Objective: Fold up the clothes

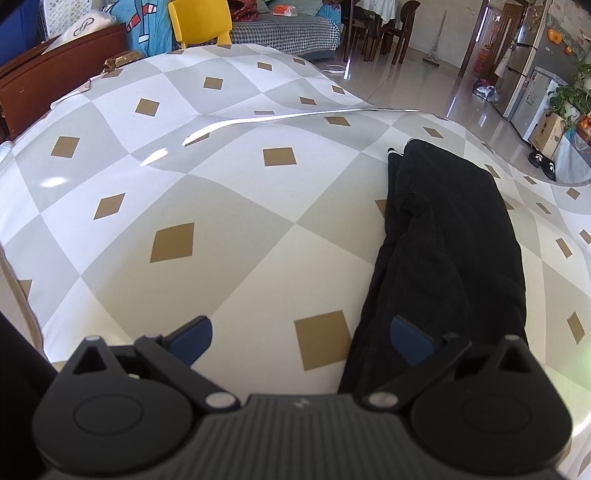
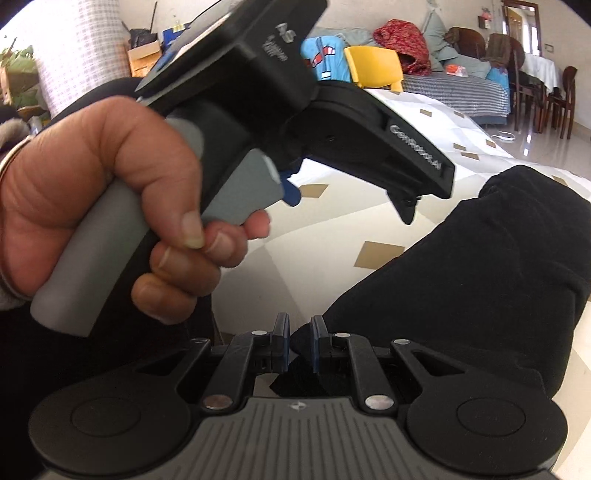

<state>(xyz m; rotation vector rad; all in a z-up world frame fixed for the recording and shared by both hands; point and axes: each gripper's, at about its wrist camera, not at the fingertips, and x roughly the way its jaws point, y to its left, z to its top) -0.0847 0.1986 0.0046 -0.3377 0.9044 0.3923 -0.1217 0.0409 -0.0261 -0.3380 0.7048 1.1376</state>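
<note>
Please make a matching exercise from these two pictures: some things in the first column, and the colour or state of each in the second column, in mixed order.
Things:
1. left gripper
2. right gripper
3. black garment
4. chair

States:
A. yellow, behind the table
B. jaws wide open
C. lying loosely bunched on the checked tablecloth
D. jaws closed on dark cloth

Pairs: 1-B, 2-D, 3-C, 4-A
</note>
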